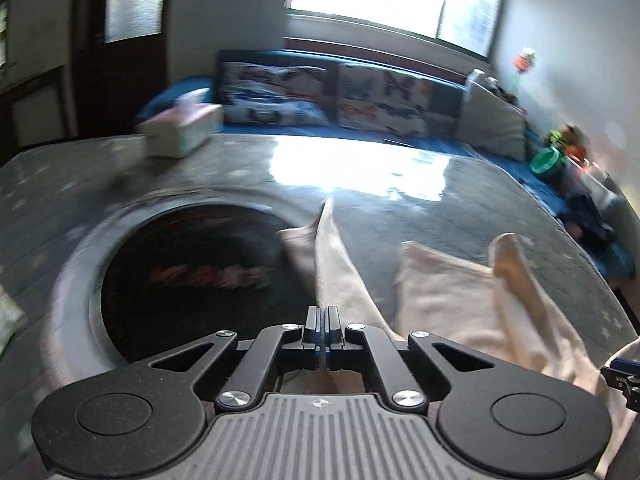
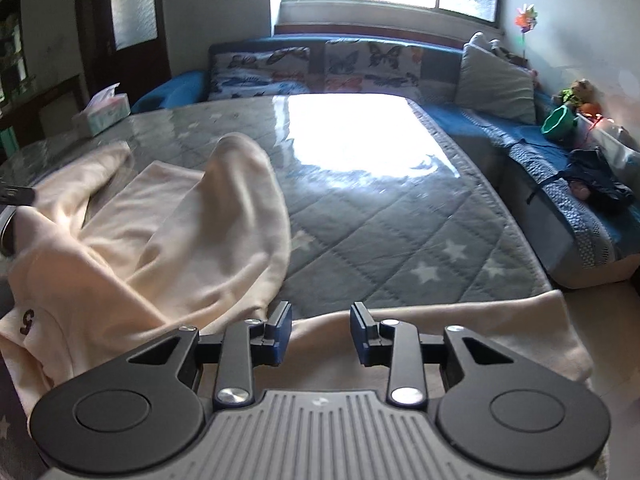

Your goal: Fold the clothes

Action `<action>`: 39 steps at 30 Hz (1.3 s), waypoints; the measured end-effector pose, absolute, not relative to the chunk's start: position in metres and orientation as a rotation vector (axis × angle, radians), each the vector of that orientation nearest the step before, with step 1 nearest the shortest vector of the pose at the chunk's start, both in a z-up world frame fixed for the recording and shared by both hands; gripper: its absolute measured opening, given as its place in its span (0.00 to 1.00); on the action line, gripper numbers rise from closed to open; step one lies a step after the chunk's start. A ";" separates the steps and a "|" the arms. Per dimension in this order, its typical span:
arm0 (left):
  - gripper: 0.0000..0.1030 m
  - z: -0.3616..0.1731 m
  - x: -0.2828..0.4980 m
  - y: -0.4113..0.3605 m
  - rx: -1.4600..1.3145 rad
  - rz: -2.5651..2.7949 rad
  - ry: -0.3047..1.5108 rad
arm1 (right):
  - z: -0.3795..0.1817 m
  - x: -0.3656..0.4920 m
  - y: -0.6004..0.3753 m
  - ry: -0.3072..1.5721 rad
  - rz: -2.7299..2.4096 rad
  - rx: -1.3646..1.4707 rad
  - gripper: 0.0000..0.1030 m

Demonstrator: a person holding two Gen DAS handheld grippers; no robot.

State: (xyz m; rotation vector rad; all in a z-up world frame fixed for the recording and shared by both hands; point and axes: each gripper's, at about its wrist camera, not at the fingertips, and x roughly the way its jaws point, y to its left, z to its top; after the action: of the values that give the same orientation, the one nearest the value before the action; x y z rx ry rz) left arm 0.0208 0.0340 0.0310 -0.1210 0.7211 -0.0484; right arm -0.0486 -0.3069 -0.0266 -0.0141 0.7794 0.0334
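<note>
A cream sweatshirt (image 2: 132, 248) lies crumpled on the grey quilted table (image 2: 380, 232), with a dark numeral on its near left part. My left gripper (image 1: 323, 330) is shut on a fold of the cream sweatshirt (image 1: 336, 268) and holds it up above the table. My right gripper (image 2: 320, 328) is open just above the sweatshirt's near edge (image 2: 480, 328), with nothing between its fingers. A grey garment with a round dark opening and orange print (image 1: 200, 272) lies left of the left gripper.
A tissue box (image 2: 102, 114) stands at the table's far left. A blue sofa (image 2: 540, 140) with butterfly cushions (image 2: 316, 68) runs behind and along the right, holding a green bowl (image 2: 558, 120), toys and dark clothes (image 2: 600, 180). Window glare covers the table's far middle.
</note>
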 end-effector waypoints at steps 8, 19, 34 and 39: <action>0.02 0.021 -0.048 0.089 -0.186 0.087 0.762 | -0.027 -0.060 -0.293 0.807 0.103 -0.048 0.37; 0.16 0.038 -0.038 0.087 -0.114 0.019 0.791 | 0.004 -0.035 -0.295 0.782 0.191 -0.009 0.36; 0.35 0.018 0.102 -0.006 0.013 -0.202 0.812 | -0.013 0.087 -0.276 0.803 0.281 0.068 0.36; 0.49 0.008 0.129 -0.027 0.061 -0.228 0.803 | -0.027 0.105 -0.273 0.828 0.294 0.118 0.36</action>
State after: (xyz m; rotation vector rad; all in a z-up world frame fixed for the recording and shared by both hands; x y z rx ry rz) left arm 0.1295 -0.0266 0.0079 0.0607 0.8035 -0.2281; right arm 0.1053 -0.2725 -0.0265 0.1182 0.8277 0.2941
